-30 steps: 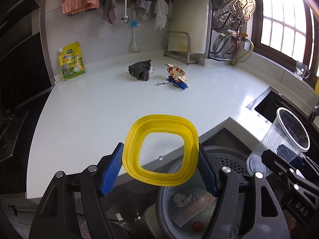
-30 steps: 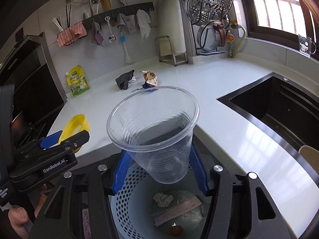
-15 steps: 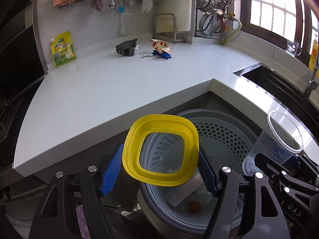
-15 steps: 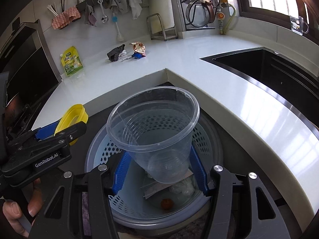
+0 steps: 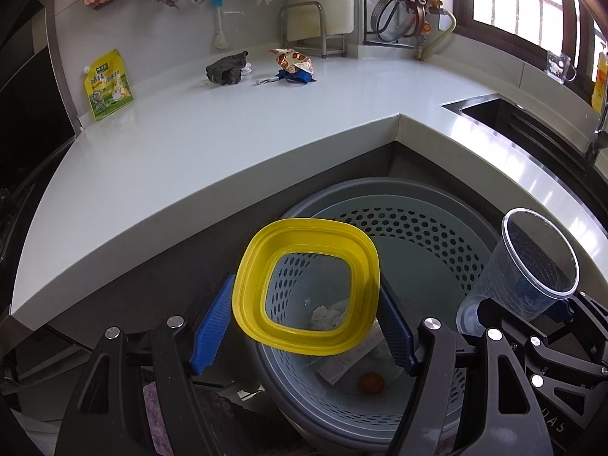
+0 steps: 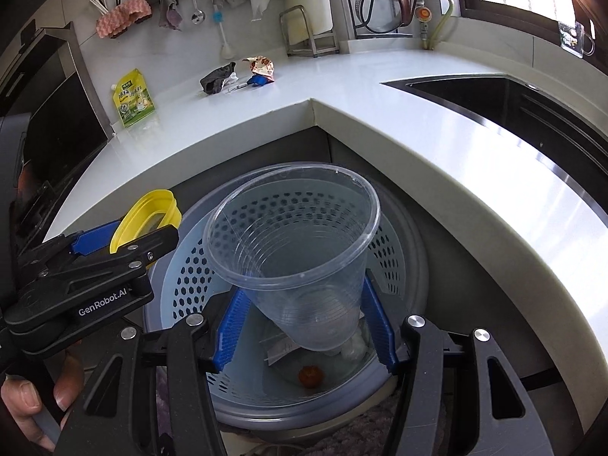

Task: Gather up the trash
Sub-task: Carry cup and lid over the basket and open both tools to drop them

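My left gripper is shut on a yellow square lid with a clear centre, held over the perforated grey bin on the floor below the counter. My right gripper is shut on a clear plastic cup, held above the same bin. The cup also shows in the left wrist view, the lid in the right wrist view. The bin holds crumpled paper, a flat wrapper and a small orange item. A snack wrapper and a dark crumpled wad lie on the counter.
The white L-shaped counter runs behind the bin, with a dark sink at the right. A yellow-green pouch leans on the back wall. A metal rack, hanging cloths and utensils line the wall. A window is at the far right.
Both grippers have drawn back from the counter and lowered over the bin, still holding the lid and the cup. The bin's inside now fills the lower view.
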A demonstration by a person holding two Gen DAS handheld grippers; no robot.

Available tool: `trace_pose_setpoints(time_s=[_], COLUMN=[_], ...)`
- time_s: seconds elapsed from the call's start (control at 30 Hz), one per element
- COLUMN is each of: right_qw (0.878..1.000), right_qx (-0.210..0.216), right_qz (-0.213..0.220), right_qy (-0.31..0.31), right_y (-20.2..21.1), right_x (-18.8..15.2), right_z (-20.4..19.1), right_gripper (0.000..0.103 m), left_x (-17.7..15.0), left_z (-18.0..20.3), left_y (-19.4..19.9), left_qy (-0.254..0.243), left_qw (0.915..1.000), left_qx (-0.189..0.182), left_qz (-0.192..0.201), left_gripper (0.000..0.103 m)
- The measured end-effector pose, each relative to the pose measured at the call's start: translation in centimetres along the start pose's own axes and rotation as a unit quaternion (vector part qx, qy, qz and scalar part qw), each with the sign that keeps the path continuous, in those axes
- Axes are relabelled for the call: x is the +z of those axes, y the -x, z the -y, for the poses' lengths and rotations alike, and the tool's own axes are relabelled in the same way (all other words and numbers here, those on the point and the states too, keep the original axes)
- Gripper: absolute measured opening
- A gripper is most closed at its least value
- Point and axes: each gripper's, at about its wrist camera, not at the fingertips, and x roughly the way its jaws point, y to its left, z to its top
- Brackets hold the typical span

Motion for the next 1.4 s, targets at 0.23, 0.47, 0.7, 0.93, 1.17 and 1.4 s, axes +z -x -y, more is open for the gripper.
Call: trace_pose_setpoints(time_s=[0.23,0.47,0.7,0.93,1.17,1.4], right_qw=[1.000,1.000,1.000,1.000,1.000,1.000], right_qx=[-0.003,-0.004,-0.012,-0.020,-0.021,-0.021], right_qz=[-0.014,-0.019,-0.014,-0.003,-0.002,0.000], right_qy=[0.014,0.011,0.005,0.001,-0.003,-0.005], right_y=[-1.0,-1.4,-1.3,-0.8,-0.8,-0.7], right_x=[0.0,0.0,0.3,0.4,0.4,0.4], right_z=[-0.4,-0.1,0.2,0.6,0.8,0.8], right_gripper=[0.055,0.055,0.071,0.073,0.073,0.073], left_x=[-0.3,-0.2,-0.3,-0.4,-0.4,-0.4], left_z=[-0.4,-0.5,-0.8,-0.9,-1.1,-1.1], left_y=[-1.2,-1.5,-1.8,-1.8,-1.8,-1.8], left_qy=[0.012,0.012,0.020,0.022,0.022,0.022], left_qw=[0.9997,0.9996,0.9993,0.9992,0.9993,0.9993], left_qx=[-0.008,-0.012,-0.015,-0.016,-0.015,-0.013], left_qz=[-0.021,-0.024,-0.027,-0.029,-0.028,-0.027], left_gripper=[0.070,0.071,0.080,0.083,0.084,0.084])
